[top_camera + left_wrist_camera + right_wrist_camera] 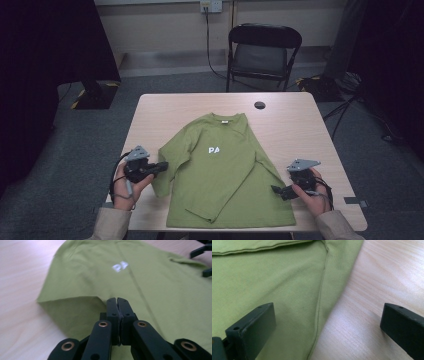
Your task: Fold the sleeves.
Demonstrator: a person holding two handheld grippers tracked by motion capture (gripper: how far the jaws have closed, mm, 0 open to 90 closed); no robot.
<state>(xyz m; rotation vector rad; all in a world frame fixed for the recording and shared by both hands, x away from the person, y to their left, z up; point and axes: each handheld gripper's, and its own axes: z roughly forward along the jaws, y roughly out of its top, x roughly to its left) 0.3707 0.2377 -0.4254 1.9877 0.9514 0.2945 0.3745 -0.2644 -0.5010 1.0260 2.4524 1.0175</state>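
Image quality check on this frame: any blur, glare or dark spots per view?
High view: sharp and evenly lit on the table, but the room's left and right edges fall into near black. Left gripper view: the white print on the green shirt is smeared and blown out, and the far cloth is soft. Right gripper view: the shirt seam is crisp, and the table's wood grain shows pale glare.

A pale wooden desk point(150, 112) carries a green long-sleeved shirt point(227, 170) spread flat, plus a small dark round thing point(259, 105), perhaps a cap.
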